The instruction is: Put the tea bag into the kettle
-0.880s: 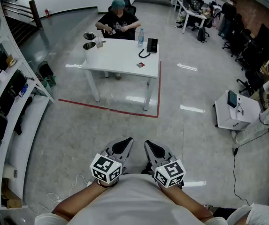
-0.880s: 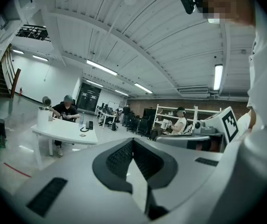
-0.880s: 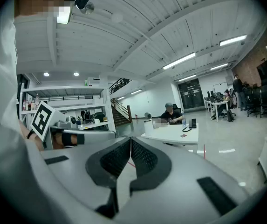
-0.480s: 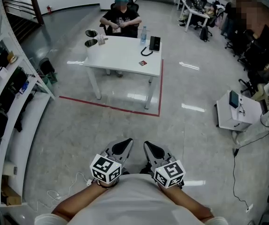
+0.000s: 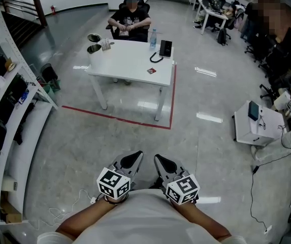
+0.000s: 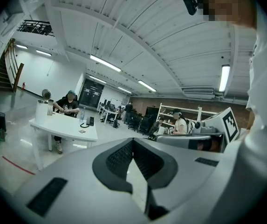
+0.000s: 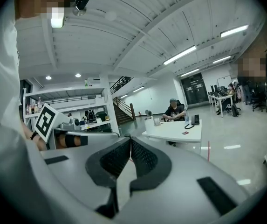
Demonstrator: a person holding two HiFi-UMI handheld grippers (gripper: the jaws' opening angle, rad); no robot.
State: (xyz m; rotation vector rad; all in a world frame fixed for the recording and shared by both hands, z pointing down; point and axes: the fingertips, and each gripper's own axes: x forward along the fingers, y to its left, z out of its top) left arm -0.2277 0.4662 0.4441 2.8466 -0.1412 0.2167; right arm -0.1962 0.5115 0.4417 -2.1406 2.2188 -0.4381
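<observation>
Kettle (image 5: 94, 52) still on far table (image 5: 130, 60); left tool (image 5: 135, 156) and right tool (image 5: 161, 160) stay shut, empty.

No words, numbers or brand names can be read; print on the far worktop (image 5: 130, 60) things is too small.

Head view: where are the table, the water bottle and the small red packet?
table (image 5: 125, 62), head view, bare middle of its top.
water bottle (image 5: 152, 38), head view, middle of its body.
red packet (image 5: 151, 70), head view, its centre.
</observation>
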